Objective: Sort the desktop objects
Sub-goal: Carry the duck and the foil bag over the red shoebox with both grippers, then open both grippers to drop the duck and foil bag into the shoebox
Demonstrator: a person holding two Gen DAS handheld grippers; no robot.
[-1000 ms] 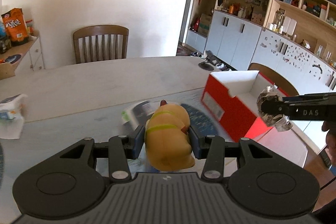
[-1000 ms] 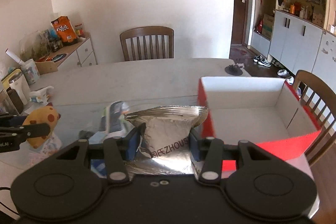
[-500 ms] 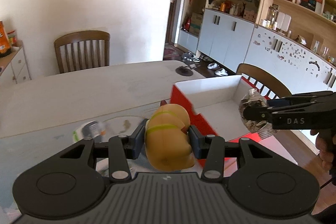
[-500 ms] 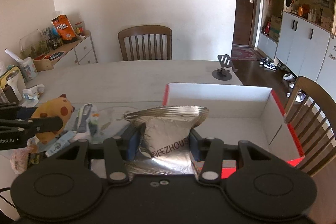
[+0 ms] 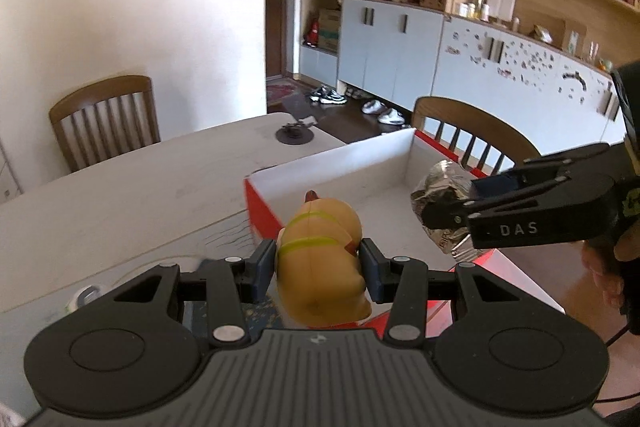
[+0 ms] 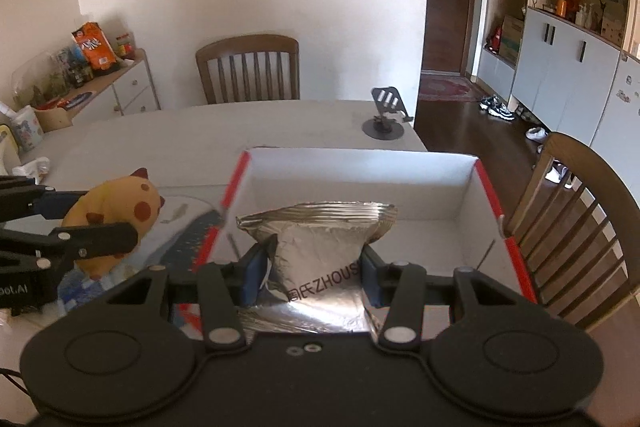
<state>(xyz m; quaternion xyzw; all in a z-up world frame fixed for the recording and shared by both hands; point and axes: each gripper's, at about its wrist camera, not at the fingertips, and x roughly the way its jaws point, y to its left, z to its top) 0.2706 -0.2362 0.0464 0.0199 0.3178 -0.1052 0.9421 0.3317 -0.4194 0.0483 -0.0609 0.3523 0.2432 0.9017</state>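
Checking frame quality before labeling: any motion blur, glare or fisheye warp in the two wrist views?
Left wrist: table surface near the plush toy is smeared, cabinets bow strongly. Right wrist: mostly sharp, red box edge on the left slightly streaked, foil snack bag shows bright glare, text still partly readable.

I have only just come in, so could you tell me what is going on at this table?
A person is sorting things into the red box with a handheld gripper in each hand. The left gripper is shut on a yellow toy, held at the box's near left corner. The right gripper is shut on a silver packet, held over the box's open inside. Neither has been let go, and the box looks empty.
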